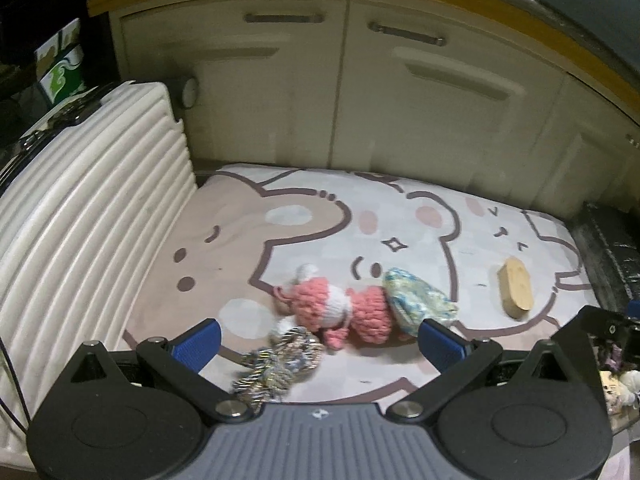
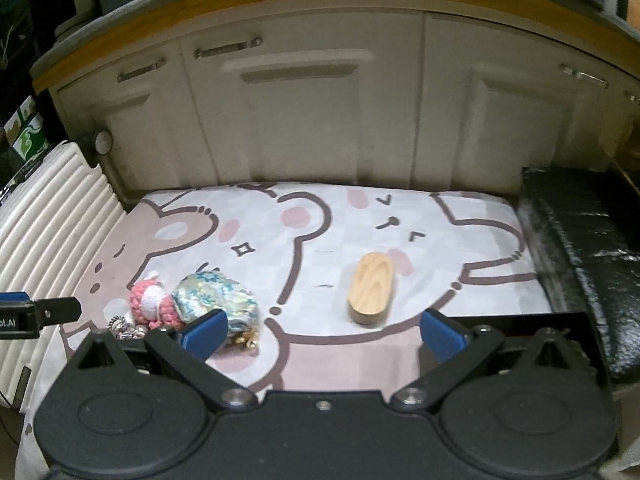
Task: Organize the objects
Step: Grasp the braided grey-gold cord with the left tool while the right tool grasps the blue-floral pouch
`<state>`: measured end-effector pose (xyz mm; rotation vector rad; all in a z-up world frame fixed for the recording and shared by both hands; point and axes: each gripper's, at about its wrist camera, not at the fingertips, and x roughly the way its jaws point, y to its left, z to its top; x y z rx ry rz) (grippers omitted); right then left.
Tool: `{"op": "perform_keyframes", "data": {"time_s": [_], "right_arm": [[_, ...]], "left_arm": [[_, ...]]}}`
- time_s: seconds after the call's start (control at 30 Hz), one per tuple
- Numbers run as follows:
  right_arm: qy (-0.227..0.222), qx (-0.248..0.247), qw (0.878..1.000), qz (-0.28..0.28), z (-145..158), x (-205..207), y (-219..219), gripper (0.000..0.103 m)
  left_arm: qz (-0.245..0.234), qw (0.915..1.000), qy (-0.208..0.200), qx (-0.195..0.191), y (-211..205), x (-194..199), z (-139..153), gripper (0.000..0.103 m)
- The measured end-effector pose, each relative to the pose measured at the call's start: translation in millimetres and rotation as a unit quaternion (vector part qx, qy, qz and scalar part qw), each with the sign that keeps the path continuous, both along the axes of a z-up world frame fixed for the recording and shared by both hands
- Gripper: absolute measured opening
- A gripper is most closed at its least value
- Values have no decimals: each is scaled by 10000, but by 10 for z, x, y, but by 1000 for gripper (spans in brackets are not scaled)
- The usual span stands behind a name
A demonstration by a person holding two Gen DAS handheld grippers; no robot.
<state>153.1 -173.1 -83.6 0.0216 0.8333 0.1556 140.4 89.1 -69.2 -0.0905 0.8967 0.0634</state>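
A pink and white crocheted toy lies on a cartoon-bear mat. A blue-green patterned pouch leans on its right side, and a silver beaded bundle lies in front of it. A wooden oval block lies apart on the right. My left gripper is open, just above and in front of the toy and the bundle. My right gripper is open and empty, with the wooden block just beyond its fingers. The toy and the pouch lie to its left.
A white ribbed suitcase stands along the mat's left side. Cream cabinet doors close off the back. A black padded block borders the mat on the right. Small trinkets sit at the far right.
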Motion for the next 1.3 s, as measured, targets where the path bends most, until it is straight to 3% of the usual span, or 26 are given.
{"op": "perform_keyframes", "data": {"time_s": [0.3,0.47,0.63,0.83,1.07,1.3], "right_arm": [[138,252,9993,241,-211,301,335,103],[486,743,9956,285,-408,557,441,103],[876,1207,9883,323,-626,795,537,103],[1145,1501,9807,518,-890,1014,669,103],[1348,1359,9784,784,-1106,1139,876,103],[1361,1284,9807,562,-1179,1190,831,103]], "left_arm": [[-325,9990,223,216,166,82,-255,103],[-742,9956,476,332,156,176,-416,103],[-1122,9902,735,400,112,257,-543,95],[-1217,9864,983,497,134,348,-725,84],[-1177,9835,1278,511,243,471,-934,81],[-1153,9830,1391,314,294,545,-1053,70]]}}
